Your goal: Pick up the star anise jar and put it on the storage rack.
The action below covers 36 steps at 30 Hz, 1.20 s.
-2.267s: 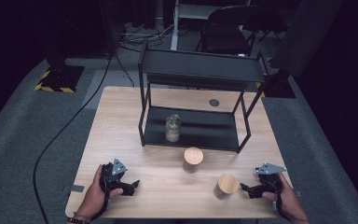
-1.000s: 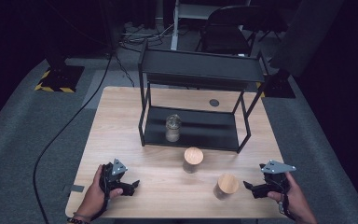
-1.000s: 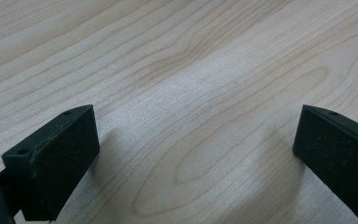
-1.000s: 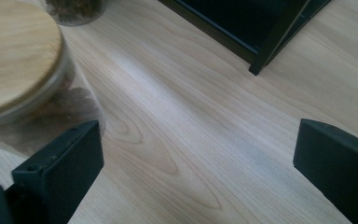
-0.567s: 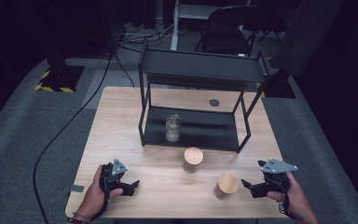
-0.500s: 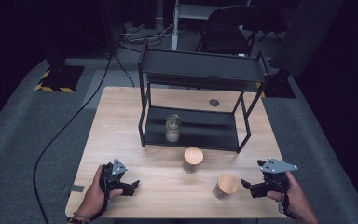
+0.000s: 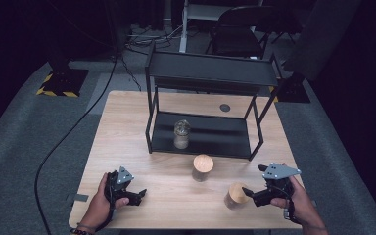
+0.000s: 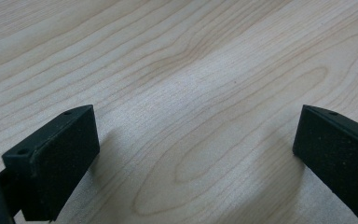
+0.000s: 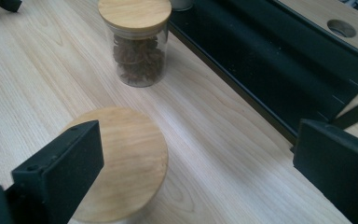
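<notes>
Three jars are in view. A glass jar [image 7: 181,133] stands on the lower level of the black shelf [image 7: 210,73]. A jar with a wooden lid [image 7: 202,167] and brown contents [image 9: 137,46] sits on the table in front of the shelf. A second wooden-lidded jar [image 7: 236,195] is near the front edge, and its lid [image 9: 126,154] lies just past the left jaw of my right gripper [image 9: 200,163]. My right gripper [image 7: 253,181] is open, right of that jar and not around it. My left gripper [image 7: 137,194] rests at the front left, open over bare wood [image 8: 196,154].
The shelf's black base [image 9: 270,60] runs across the table behind the jars. A round cable hole [image 7: 224,107] sits in the table [image 7: 127,127] behind the shelf. A black cable [image 7: 73,132] trails over the floor at the left, and a chair [image 7: 245,29] stands beyond the table.
My right gripper has shifted slightly to the left, closer to the near jar. The left gripper and the jars have not moved.
</notes>
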{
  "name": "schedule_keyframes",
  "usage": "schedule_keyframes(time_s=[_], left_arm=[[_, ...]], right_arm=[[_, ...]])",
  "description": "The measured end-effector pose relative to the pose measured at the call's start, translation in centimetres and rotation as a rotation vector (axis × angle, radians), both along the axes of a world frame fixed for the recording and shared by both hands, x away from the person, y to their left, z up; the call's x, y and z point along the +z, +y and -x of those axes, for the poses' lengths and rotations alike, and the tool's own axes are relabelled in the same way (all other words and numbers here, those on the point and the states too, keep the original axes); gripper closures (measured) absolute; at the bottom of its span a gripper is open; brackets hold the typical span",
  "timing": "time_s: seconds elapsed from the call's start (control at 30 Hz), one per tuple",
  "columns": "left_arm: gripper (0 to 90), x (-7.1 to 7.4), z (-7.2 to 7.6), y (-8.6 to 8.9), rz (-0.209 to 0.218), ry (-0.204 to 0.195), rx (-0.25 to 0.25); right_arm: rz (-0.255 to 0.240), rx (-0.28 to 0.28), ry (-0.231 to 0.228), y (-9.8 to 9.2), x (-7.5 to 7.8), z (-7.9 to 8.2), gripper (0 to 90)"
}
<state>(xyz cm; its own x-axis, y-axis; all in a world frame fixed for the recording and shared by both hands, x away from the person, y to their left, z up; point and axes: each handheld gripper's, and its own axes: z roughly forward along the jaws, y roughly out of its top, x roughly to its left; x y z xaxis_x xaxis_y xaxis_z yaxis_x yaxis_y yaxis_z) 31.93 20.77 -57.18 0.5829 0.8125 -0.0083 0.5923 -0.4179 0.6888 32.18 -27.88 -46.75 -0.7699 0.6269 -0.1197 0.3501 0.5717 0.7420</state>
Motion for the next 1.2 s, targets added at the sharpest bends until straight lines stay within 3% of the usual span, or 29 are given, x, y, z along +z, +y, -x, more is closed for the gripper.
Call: schedule_keyframes(time_s=[0.77,1.2], left_arm=[[0.0,0.0,0.0,0.0,0.000,0.000,0.000],[0.0,0.0,0.0,0.0,0.000,0.000,0.000]], right_arm=[[0.036,0.117,-0.001,5.1,0.8,-1.5,1.4],[0.083,0.174,0.012,7.6,0.7,-2.6,1.5]])
